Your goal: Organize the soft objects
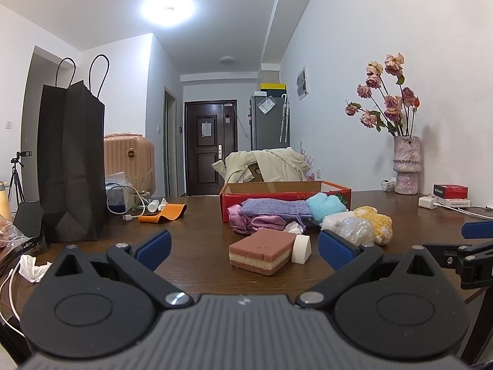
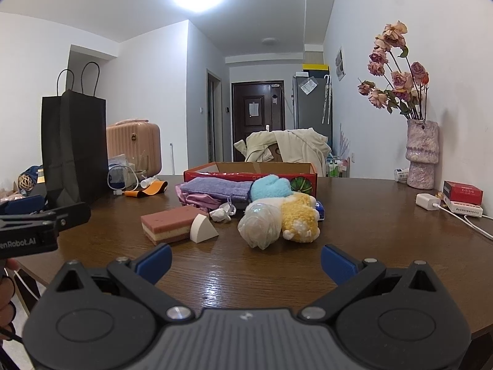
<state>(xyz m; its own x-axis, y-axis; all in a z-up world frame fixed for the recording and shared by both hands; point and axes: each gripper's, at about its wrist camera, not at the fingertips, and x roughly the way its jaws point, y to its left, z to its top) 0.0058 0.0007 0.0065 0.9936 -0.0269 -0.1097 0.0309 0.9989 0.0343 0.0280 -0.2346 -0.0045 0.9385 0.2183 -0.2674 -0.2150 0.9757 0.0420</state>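
i count two grippers: my left (image 1: 243,246) and my right (image 2: 246,262), both spread wide with nothing between the fingers. on the table (image 2: 354,225) there is one red box (image 2: 255,175) at twelve o'clock, and in front of it one layered sponge (image 2: 169,223), one white wedge (image 2: 201,228), one purple pouch (image 2: 215,186), one pink cloth (image 2: 197,199), one blue plush (image 2: 269,185), one yellow plush (image 2: 300,217), and one clear bag (image 2: 260,225). at ten o'clock stands one black bag (image 2: 75,145). at two o'clock, one vase (image 2: 421,154) holds roses, too bunched to count.
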